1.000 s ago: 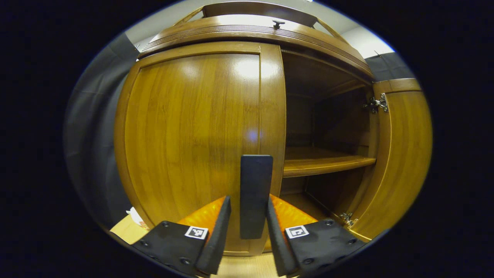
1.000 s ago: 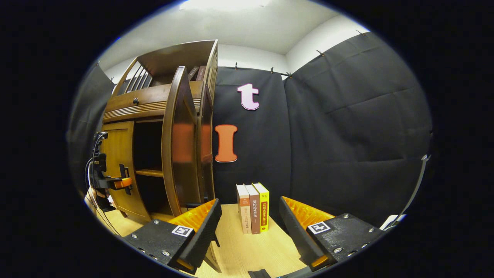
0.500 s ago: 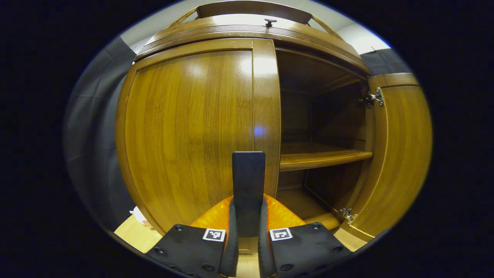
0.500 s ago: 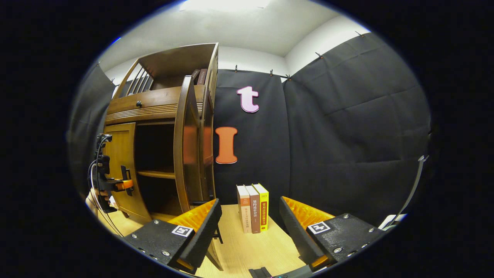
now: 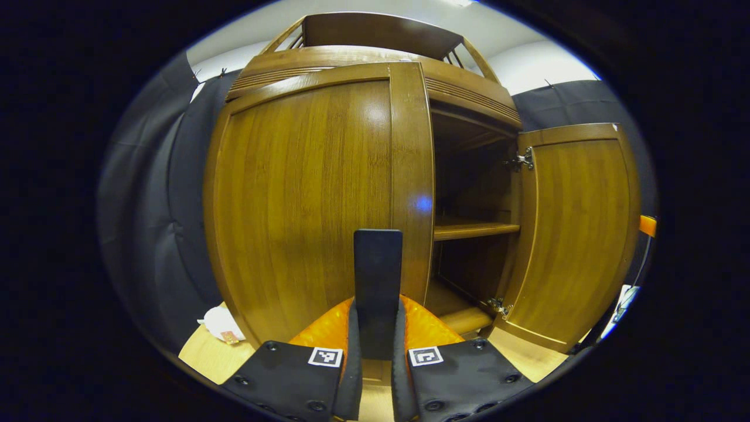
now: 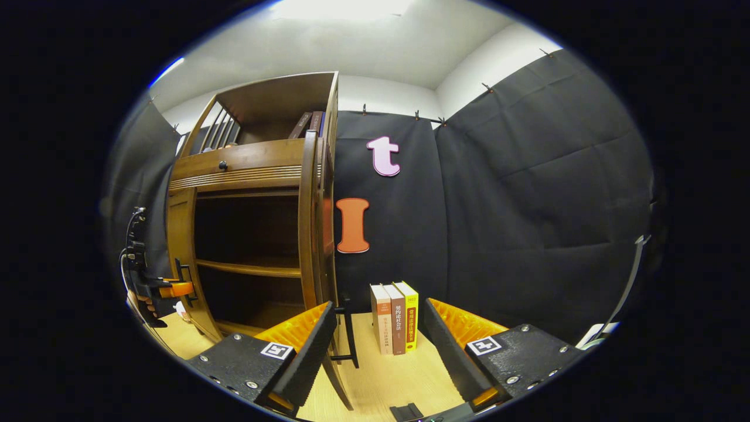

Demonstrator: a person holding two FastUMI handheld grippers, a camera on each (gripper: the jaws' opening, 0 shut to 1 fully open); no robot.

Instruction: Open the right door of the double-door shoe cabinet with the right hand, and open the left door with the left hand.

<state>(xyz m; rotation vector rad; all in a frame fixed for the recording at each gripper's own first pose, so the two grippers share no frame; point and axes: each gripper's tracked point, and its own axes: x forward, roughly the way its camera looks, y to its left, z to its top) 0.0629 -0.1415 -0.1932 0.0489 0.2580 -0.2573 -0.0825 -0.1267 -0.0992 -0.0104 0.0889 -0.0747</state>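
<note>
Left gripper view faces the cabinet (image 5: 328,193) close; right gripper view sees it obliquely, farther off.

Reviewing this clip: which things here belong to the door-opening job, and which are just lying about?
Part of the job:
left door
its black handle, clamped in the left gripper
right door, already open
right gripper, open

Lying about:
three books
white crumpled thing beside the cabinet

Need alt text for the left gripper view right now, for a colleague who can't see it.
The left gripper is shut on the black handle of the wooden cabinet's left door. To its right, the right door stands wide open, showing a shelf inside.
</note>
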